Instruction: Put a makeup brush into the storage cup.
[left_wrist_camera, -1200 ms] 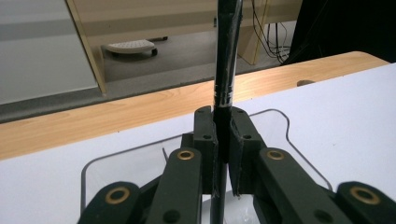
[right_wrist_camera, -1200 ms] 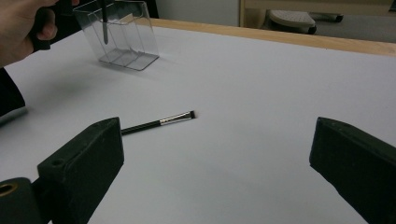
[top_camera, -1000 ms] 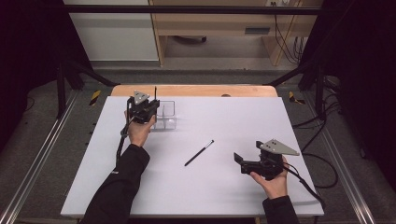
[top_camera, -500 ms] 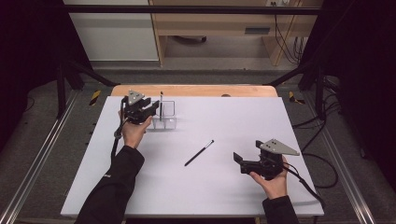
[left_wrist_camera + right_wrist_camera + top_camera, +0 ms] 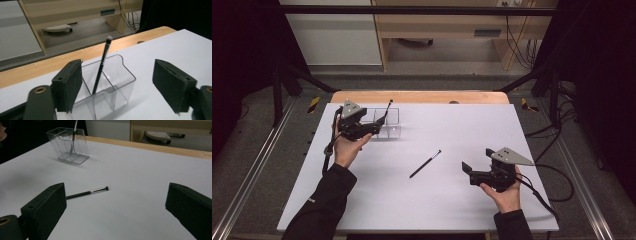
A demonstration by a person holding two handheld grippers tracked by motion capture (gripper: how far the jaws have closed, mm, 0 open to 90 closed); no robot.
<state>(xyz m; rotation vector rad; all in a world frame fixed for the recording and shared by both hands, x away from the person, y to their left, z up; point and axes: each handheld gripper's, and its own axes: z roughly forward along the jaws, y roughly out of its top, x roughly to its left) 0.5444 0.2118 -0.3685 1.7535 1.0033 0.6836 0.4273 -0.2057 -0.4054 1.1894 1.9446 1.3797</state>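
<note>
A clear plastic organizer (image 5: 393,126) with several compartments stands at the back left of the white table (image 5: 472,125). One black brush (image 5: 386,111) leans upright in it, bristle end up. My left gripper (image 5: 374,129) is open just left of the organizer, and its jaws stand wide on either side of the organizer (image 5: 120,82) and the standing brush (image 5: 101,67). A second black brush (image 5: 425,163) lies flat mid-table. My right gripper (image 5: 467,172) is open at the front right, pointing at that lying brush (image 5: 87,192), a short way off.
A wooden strip (image 5: 422,96) runs along the table's far edge. Metal rails (image 5: 257,165) flank the table on both sides. Cables (image 5: 557,175) trail on the floor at the right. Cabinets and a desk stand beyond.
My left gripper has drawn back a little to the left from the organizer, leaving the brush standing in it. The right gripper and the lying brush have stayed put.
</note>
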